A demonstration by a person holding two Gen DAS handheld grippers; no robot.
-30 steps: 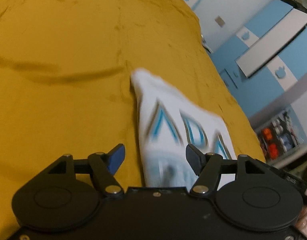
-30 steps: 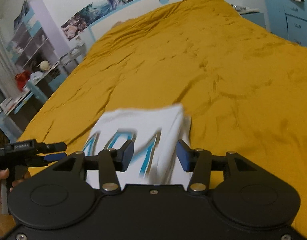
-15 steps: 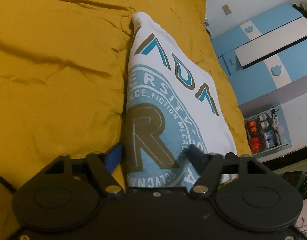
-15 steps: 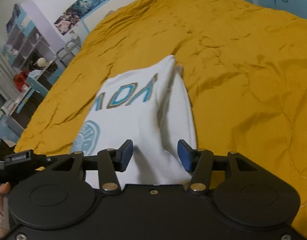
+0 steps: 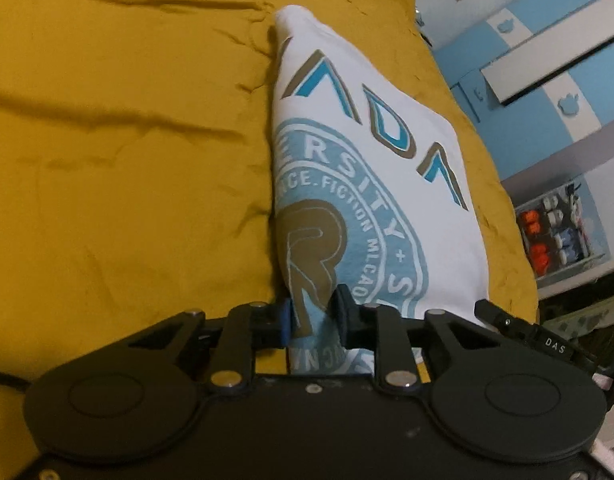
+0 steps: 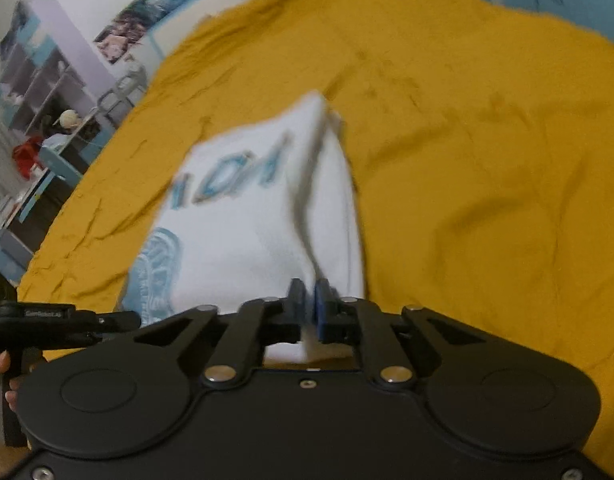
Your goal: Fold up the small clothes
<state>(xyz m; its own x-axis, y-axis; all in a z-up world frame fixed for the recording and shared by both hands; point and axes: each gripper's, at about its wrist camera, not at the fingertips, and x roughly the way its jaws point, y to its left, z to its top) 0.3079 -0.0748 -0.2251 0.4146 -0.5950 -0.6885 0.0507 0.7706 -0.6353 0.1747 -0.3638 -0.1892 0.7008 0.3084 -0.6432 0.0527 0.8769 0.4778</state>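
So we've got a white t-shirt (image 5: 371,184) lying on the mustard-yellow bedspread (image 5: 127,160), near the edge of the bed closest to us. It's already folded into a long narrow shape that tapers toward the far end. The print faces up: angular brown-and-blue letters across the top, and below them a light blue round seal with white lettering around the rim and a big brown "R" in the middle. The right side shows plain white cloth with a doubled-over layer running along a seam, though that view is blurry.

Our left gripper (image 5: 313,314) is clamped on the near edge of the shirt, with a pinch of printed fabric bunched between the fingers right at the bottom of the "R". Our right gripper (image 6: 309,306) is closed too, its blue pads squeezed on a fold of white cloth at the near right edge.

The bedspread is rumpled with creases all around. A blue and white wardrobe (image 5: 547,80) stands past the bed.
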